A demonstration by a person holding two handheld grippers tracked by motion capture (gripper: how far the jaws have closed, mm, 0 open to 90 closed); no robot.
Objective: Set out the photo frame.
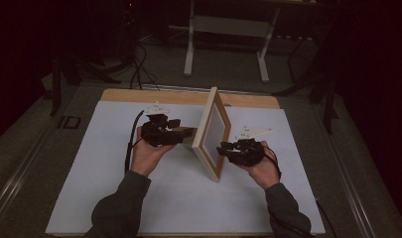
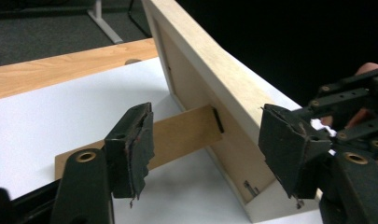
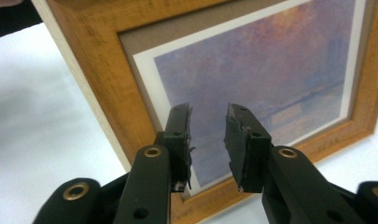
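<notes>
A wooden picture frame (image 1: 212,130) stands upright on its lower edge near the centre of the high view, on the white sheet (image 1: 104,163) that covers the bench (image 1: 139,95), its glazed front turned toward the right of the frame. At its back a brown easel strut (image 2: 182,135) reaches out toward the left and rests on the sheet. The left gripper (image 1: 174,133) sits just left of the frame's back, level with the strut; in the left gripper view its jaws stand wide apart on either side of the strut, with clear space between each pad and the wood, so nothing is held. The right gripper (image 1: 223,149) hovers just right of the frame near its lower front corner. In the right gripper view its jaws are parted by a narrow gap and point at the glass over a purple and orange print (image 3: 270,79); they grasp nothing. Both forearms enter from the bottom edge in dark sleeves (image 1: 121,208).
</notes>
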